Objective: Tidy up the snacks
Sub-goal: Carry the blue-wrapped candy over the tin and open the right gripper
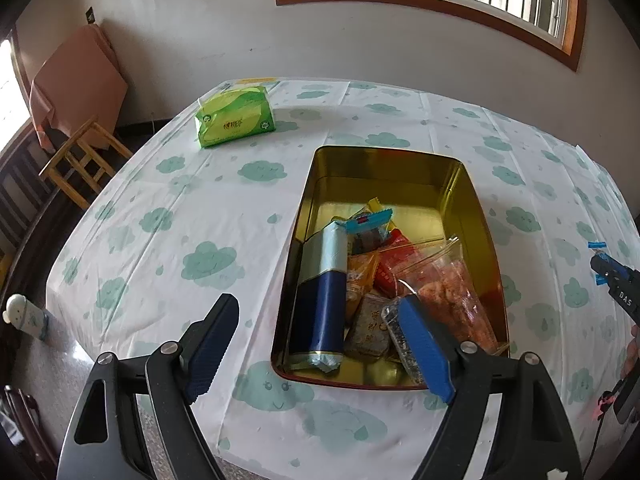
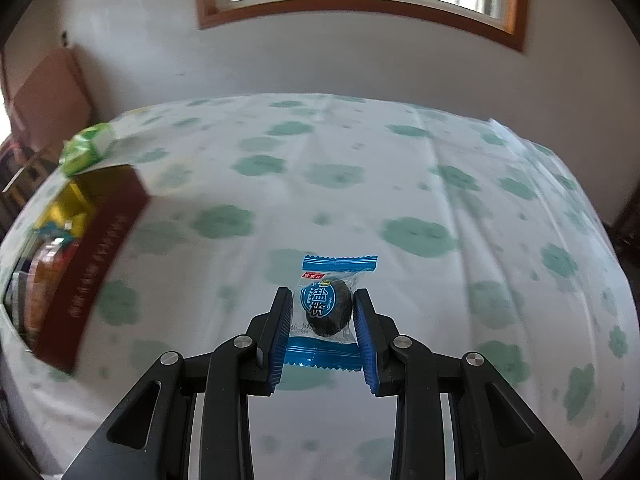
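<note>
Your right gripper [image 2: 323, 312] pinches blue-wrapped snack [image 2: 329, 307], centre of frame, lifted off tablecloth [image 2: 440, 200]; white characters on wrapper, not legible. Your left gripper [image 1: 316, 344] spread, empty, above tin [image 1: 384, 160] of snacks, lower centre. "DAS" printed on gripper at right edge.

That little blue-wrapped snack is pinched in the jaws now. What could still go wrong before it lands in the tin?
The right gripper pinches the blue-wrapped snack by its slippery wrapper, so it might slip out on the way. The tin is already piled at its near end, so the snack could slide off the heap. The left gripper hangs open over that end and may get in the way.
</note>
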The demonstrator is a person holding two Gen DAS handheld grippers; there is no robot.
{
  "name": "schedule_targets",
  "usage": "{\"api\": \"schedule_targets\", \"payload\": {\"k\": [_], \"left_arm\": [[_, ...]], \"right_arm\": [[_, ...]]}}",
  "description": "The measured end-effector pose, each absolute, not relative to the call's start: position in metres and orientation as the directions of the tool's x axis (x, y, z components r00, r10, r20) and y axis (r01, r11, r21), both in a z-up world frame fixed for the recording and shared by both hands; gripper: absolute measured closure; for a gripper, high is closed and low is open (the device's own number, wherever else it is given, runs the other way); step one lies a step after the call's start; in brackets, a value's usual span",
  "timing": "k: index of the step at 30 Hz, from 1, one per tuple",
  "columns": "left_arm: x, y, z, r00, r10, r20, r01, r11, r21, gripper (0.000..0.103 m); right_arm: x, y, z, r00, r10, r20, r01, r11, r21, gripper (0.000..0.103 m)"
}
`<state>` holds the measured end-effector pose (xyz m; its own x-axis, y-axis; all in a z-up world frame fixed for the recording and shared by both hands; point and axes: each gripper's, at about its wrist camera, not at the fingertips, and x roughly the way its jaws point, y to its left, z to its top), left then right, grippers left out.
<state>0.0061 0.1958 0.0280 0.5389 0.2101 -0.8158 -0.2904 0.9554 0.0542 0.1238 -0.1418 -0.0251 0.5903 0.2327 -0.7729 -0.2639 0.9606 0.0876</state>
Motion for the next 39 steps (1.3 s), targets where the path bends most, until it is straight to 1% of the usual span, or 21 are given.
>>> {"api": "schedule_targets", "payload": {"k": [6,14,21,28,36,39], "left_arm": [[0.001,0.204,0.029,0.54,0.227,-0.811,-0.312,0.948,0.059,0.023],[-0.007,0.218,0.027,0.529,0.239,-0.814,-0.337,0.94,0.057,0.023],[-0.016,0.232,0.024,0.517,0.255,-0.817,-0.36,0.931,0.062,0.023],[-0.021,0.243,0.022,0.508,0.265,-0.82,-0.377,0.924,0.065,0.022],[-0.027,0.253,0.022,0.499,0.274,-0.822,-0.395,0.916,0.065,0.022],[-0.028,0.256,0.022,0.498,0.277,-0.822,-0.401,0.914,0.064,0.022]], "right_arm": [[0.111,-0.094,-0.005,0.577,0.333,-0.746,-0.365,0.922,0.13,0.071],[0.097,-0.027,0.01,0.538,0.415,-0.734,-0.471,0.87,0.147,0.071],[0.089,0.02,0.017,0.513,0.436,-0.74,-0.537,0.835,0.12,0.071],[0.087,0.051,0.017,0.505,0.425,-0.752,-0.57,0.817,0.079,0.071],[0.083,0.08,0.011,0.486,0.424,-0.764,-0.602,0.796,0.058,0.071],[0.083,0.087,0.007,0.467,0.43,-0.773,-0.607,0.792,0.073,0.071]]}}
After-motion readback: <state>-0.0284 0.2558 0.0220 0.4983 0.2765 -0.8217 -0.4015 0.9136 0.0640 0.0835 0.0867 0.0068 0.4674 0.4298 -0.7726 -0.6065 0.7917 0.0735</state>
